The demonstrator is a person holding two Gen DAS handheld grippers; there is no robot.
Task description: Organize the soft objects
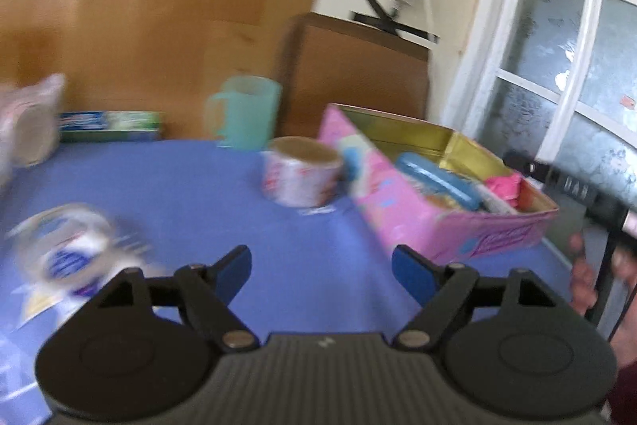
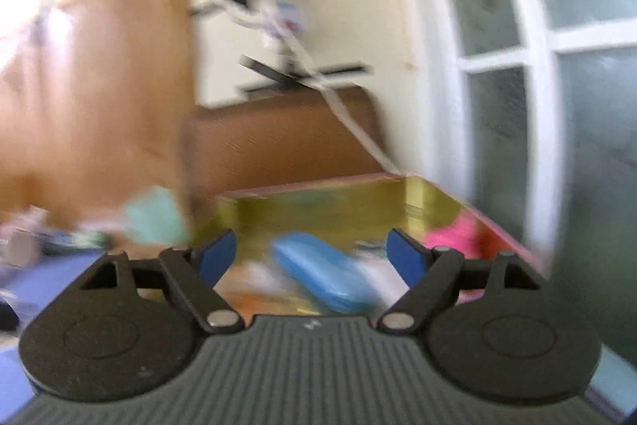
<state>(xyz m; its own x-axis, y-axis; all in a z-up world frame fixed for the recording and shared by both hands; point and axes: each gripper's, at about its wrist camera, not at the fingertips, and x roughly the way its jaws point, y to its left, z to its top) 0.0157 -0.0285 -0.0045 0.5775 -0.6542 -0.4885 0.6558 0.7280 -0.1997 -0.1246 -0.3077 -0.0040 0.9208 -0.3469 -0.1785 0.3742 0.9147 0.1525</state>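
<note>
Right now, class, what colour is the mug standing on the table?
Pale mint green mug; the left wrist view shows it best.

A pink box with a shiny gold inside sits open on the blue table. In it lies a soft blue pouch, flat on its side. Next to that is a bright pink thing, maybe cloth; the view is too blurry to tell.

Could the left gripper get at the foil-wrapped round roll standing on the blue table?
Probably yes: the left gripper is open and empty, and only bare blue table lies between it and the foil-wrapped roll.
</note>
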